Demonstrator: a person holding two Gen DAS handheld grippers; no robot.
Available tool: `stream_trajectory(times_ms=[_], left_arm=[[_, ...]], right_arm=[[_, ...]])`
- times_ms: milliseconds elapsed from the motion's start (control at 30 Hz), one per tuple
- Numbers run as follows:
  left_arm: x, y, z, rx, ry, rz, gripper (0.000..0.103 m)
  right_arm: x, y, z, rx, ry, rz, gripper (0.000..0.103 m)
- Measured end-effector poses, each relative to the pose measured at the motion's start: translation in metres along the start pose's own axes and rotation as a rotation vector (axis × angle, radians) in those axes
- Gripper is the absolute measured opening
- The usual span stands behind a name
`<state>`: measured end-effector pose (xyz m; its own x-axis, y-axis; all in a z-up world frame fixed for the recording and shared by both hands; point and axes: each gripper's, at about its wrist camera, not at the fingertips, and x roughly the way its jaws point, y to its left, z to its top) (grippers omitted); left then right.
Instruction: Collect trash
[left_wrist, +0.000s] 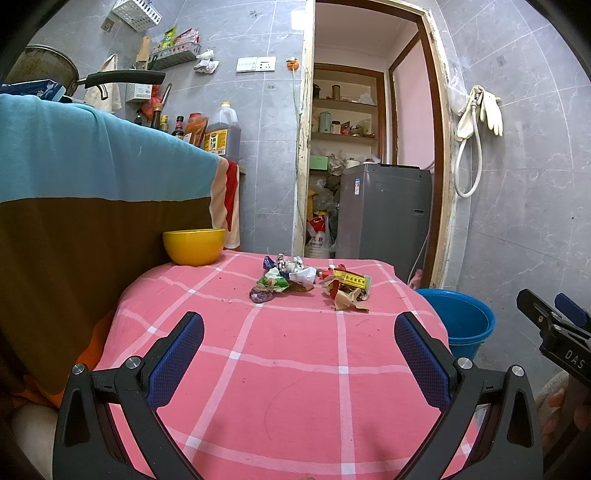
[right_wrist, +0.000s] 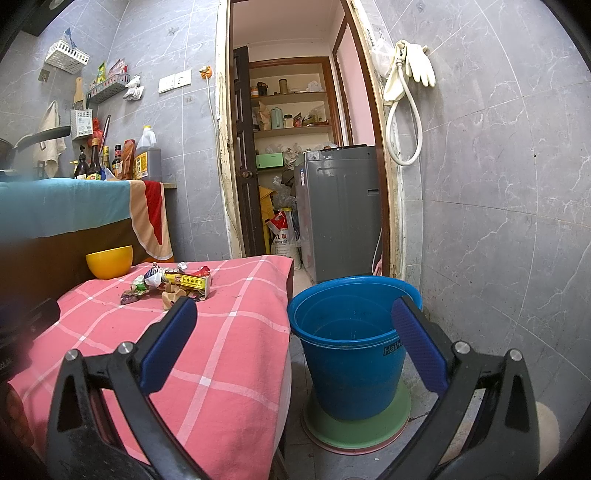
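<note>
Pink checked cloth on the counter (left_wrist: 295, 369), crumpled wrappers (left_wrist: 310, 280) heaped near a yellow bowl (left_wrist: 194, 245); left claw (left_wrist: 299, 354) and right claw (right_wrist: 293, 343) both spread, empty, beside blue bucket (right_wrist: 351, 354).

Even indoor light, sharp centre, fisheye-bent, dark corners.

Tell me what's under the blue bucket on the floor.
The blue bucket stands on a round green disc, which has a pinkish edge showing beneath it, all on the grey floor tiles. The bucket hides the middle of the disc, so what it is stays unclear.
</note>
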<state>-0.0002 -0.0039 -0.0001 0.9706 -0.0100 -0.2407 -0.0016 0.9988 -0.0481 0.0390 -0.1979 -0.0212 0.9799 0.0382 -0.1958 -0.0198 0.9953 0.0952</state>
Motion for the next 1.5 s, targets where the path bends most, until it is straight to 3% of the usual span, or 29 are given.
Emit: stream_trajectory(times_ms=[1100, 1500], left_arm=[[-0.001, -0.005, 0.002, 0.001, 0.014, 0.002, 0.101], [0.012, 0.017, 0.037, 0.021, -0.05, 0.019, 0.101]], right_arm=[[0.001, 0.002, 0.0, 0.0, 0.008, 0.002, 0.103], [0.012, 0.035, 0.043, -0.093, -0.069, 0.1, 0.103]])
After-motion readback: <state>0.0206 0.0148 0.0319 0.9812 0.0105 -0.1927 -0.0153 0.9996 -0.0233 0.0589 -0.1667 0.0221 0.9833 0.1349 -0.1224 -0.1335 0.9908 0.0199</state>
